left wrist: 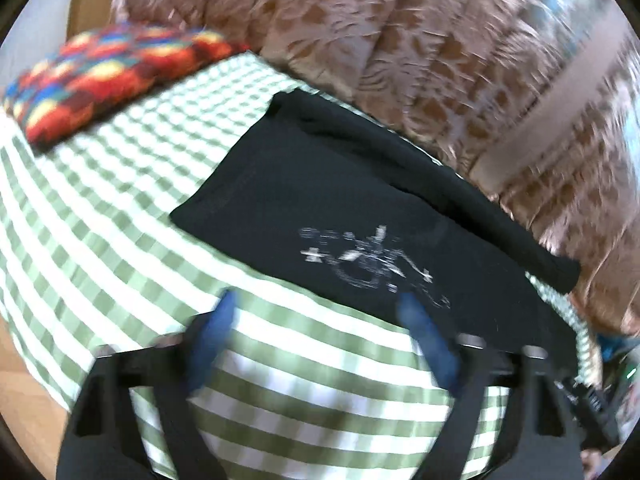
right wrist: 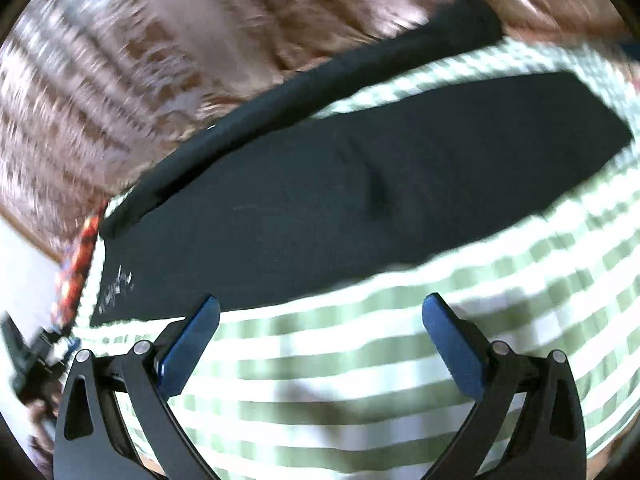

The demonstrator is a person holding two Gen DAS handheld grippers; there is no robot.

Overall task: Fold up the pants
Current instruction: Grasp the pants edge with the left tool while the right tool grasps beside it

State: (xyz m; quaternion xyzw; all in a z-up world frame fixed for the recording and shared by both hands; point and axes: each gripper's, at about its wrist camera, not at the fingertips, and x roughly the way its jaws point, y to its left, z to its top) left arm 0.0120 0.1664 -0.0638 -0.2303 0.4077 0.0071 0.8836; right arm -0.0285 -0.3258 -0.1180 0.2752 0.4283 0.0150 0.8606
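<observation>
The pants (left wrist: 320,184) are matt black cloth with a cracked white print. Under them lies a soft green-checked woven sheet (left wrist: 120,216). The curtain (left wrist: 400,40) behind looks like sheeny patterned fabric, though blurred. The tool's pads (right wrist: 452,344) seem smooth blue plastic.

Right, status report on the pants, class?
Left gripper and right gripper open, empty. Black pants flat on checked cloth, ungripped. Nothing in the way.

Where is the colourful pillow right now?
In the left wrist view the colourful pillow lies at the upper left on the green checked sheet, left of the black pants and in front of the brown patterned curtain.
</observation>
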